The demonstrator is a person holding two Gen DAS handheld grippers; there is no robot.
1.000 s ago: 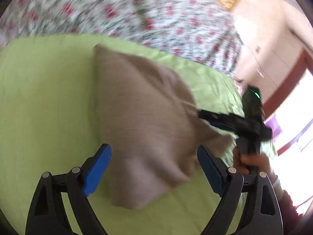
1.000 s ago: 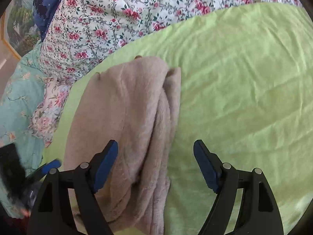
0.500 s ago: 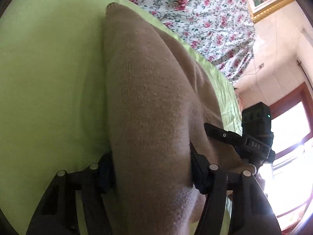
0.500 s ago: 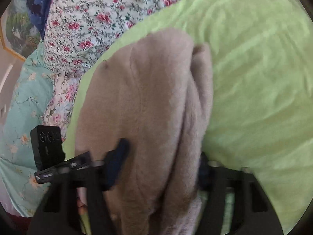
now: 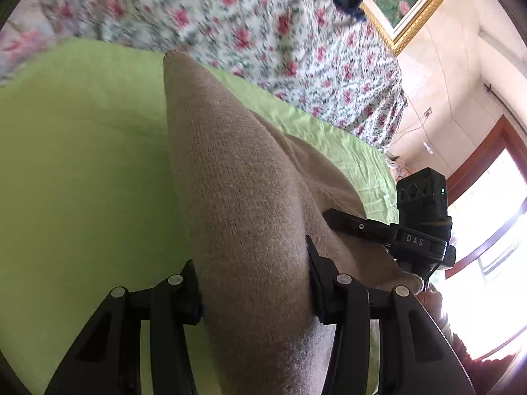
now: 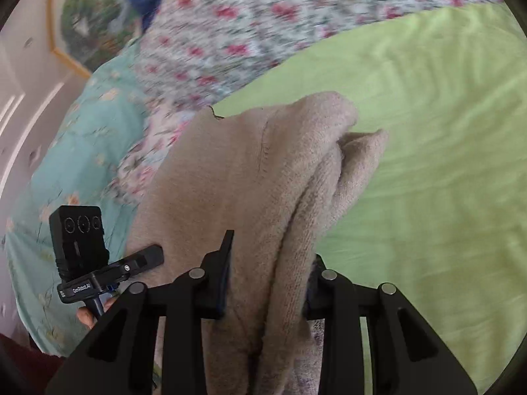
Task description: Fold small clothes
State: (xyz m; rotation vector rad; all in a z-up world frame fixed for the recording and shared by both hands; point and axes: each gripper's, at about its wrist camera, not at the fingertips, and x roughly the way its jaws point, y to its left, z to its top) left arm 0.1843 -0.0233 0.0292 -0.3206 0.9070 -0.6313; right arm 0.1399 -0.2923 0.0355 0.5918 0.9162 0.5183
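We hold the left gripper (image 5: 253,283) low over the green sheet (image 5: 82,181), its two black fingers (image 5: 324,293) pressed in on either side of a bunched ridge of the beige knit garment (image 5: 243,197), so it is clamped on the cloth. The garment runs away from us in a long raised fold toward the floral bedspread (image 5: 257,26). The right gripper (image 6: 266,279) is angled in from the other end, its fingers (image 6: 220,273) likewise closed on a gathered edge of the beige knit garment (image 6: 247,177), which rises off the green sheet (image 6: 428,131). Each view shows the opposite gripper at the cloth's far side, with a hand (image 6: 90,316) under the left one
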